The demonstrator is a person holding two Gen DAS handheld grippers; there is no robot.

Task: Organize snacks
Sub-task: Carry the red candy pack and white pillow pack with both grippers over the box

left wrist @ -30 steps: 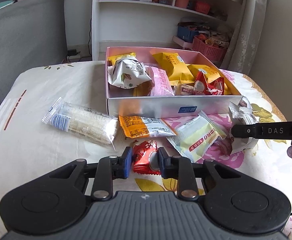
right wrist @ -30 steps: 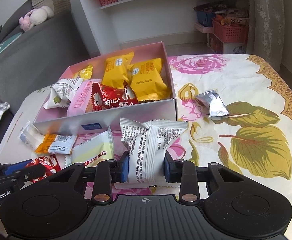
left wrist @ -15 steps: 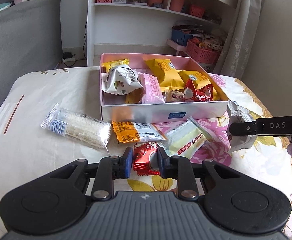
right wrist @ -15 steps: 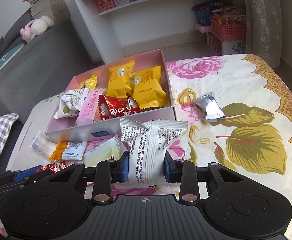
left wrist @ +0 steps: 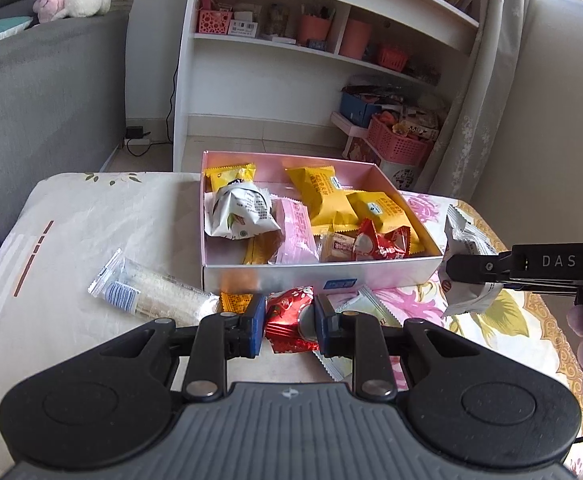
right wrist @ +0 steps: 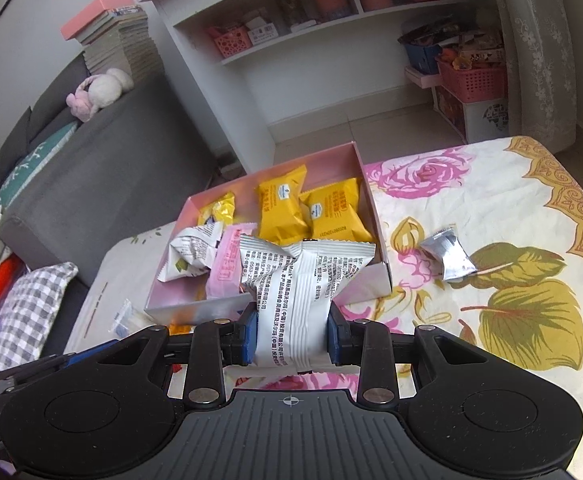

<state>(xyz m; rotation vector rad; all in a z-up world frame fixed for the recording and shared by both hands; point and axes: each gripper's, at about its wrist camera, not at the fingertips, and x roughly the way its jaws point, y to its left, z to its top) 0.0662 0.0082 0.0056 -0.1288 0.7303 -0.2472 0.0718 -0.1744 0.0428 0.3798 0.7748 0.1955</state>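
My left gripper (left wrist: 285, 326) has its fingers (left wrist: 253, 330) pinching a red foil packet (left wrist: 287, 320) from both sides, and the packet hangs between the blue pads, clear of the worktop (left wrist: 71, 232). My right gripper (right wrist: 291, 332) has its fingers (right wrist: 248, 336) clamped on a white packet (right wrist: 297, 292) printed with black text, which stands upright between the pads with its crimped top fanned out above them. In the left view I see that same gripper from the side (left wrist: 471, 270), with the white packet (left wrist: 465, 268) pinched at its tip just off the box's right corner.

Just beyond both grippers sits the open pink box (left wrist: 323, 276), already holding two yellow packets (left wrist: 323, 196), a crumpled white and green bag (left wrist: 241, 214), a pink packet (left wrist: 297, 232), a red packet (left wrist: 379, 242) and a small beige one (left wrist: 337, 246).

On the flowered cloth in front of the box, a clear-wrapped rice cracker (left wrist: 151, 296) lies to the left, an orange packet (left wrist: 235, 302) peeks out behind my left finger, and a pale green packet (left wrist: 365, 308) lies partly hidden behind the right one. Well to the right of the box lies a small silver packet (right wrist: 447, 254) by itself.
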